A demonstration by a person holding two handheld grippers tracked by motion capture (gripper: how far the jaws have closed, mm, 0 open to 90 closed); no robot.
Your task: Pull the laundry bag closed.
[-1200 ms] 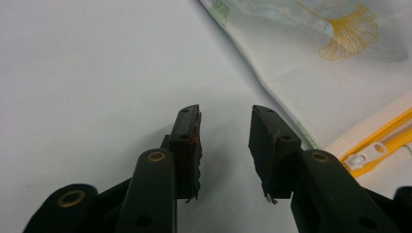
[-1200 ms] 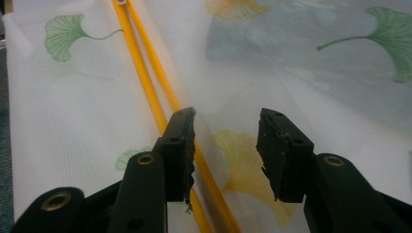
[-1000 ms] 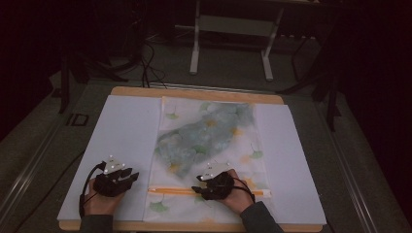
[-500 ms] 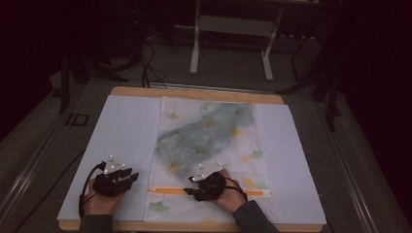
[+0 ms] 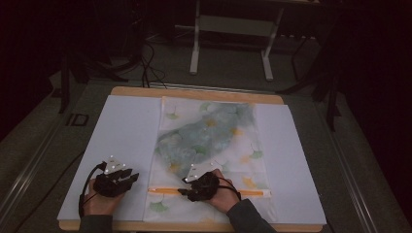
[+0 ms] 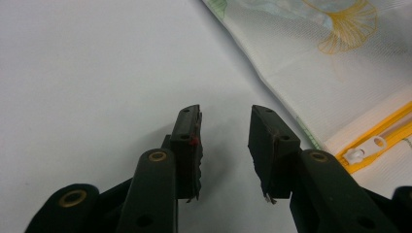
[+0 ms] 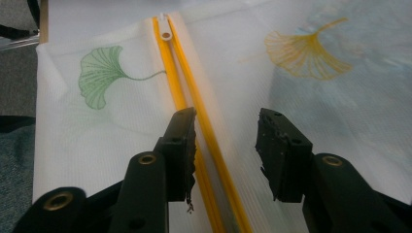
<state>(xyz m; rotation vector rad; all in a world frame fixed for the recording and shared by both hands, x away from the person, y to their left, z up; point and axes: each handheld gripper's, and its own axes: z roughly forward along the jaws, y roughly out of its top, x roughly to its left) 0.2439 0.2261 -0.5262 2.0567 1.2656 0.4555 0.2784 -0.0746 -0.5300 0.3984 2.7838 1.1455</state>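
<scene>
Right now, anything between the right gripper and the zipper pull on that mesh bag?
Nothing visible. The right gripper hovers open over the yellow zipper, and the white pull sits farther along the same track at the bag's edge, with bare zipper between.

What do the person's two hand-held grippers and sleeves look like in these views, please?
Both the left gripper and the right gripper are black, each topped by a grey three-cornered plate with white dots. A black cable loops from each. Their tongs are black flat arms with brass-ringed holes, ending in blocky black pads. The person wears dark grey sleeves.
</scene>
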